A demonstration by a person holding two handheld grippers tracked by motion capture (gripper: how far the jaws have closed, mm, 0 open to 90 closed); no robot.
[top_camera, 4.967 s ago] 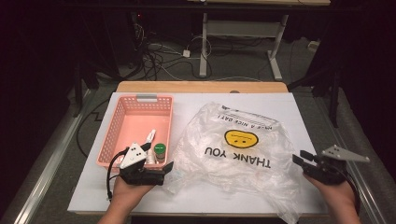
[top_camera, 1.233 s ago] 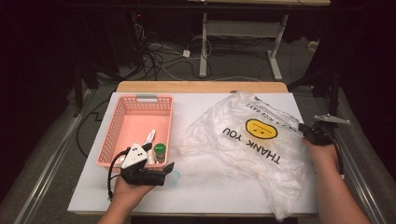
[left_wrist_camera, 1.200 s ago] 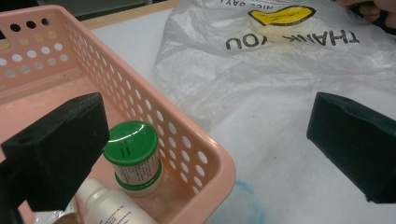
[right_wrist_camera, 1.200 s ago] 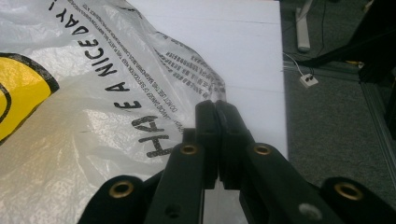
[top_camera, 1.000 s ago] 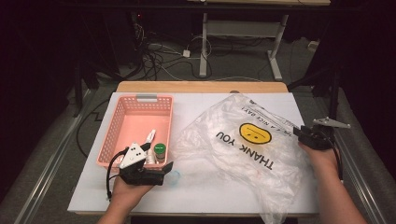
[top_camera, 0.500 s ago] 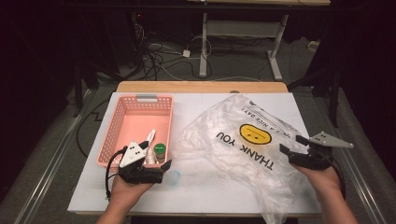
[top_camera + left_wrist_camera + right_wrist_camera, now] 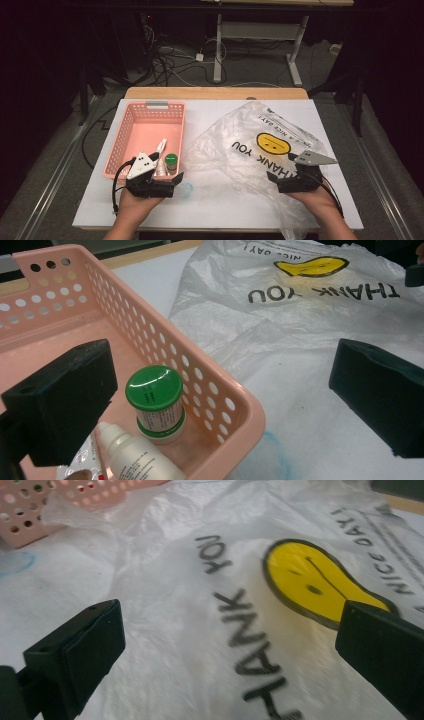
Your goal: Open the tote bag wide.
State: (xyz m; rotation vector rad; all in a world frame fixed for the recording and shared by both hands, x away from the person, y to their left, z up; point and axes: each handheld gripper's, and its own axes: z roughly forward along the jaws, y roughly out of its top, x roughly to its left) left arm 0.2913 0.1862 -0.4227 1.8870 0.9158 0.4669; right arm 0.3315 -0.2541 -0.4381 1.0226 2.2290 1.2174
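Plastic bag point(image 7: 260, 150) is spread limp across the tabletop point(image 7: 220, 210), light, slippery, best pinched at a raised fold. Right tool point(image 7: 272, 176), jaws just opened, holds nothing; left tool point(image 7: 175, 182) is open beside the basket point(image 7: 145, 107).

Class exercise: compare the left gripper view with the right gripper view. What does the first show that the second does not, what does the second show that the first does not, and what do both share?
Left gripper view alone: inside the pink basket, a green-lidded jar standing upright and a white dropper bottle lying beside it.

Right gripper view alone: the bag's yellow smiley face from close up, with its eyes and mouth clear.

Both: the clear plastic bag printed THANK YOU, a perforated wall of the basket, the white table top, and a pair of black jaws standing wide apart with nothing between them.
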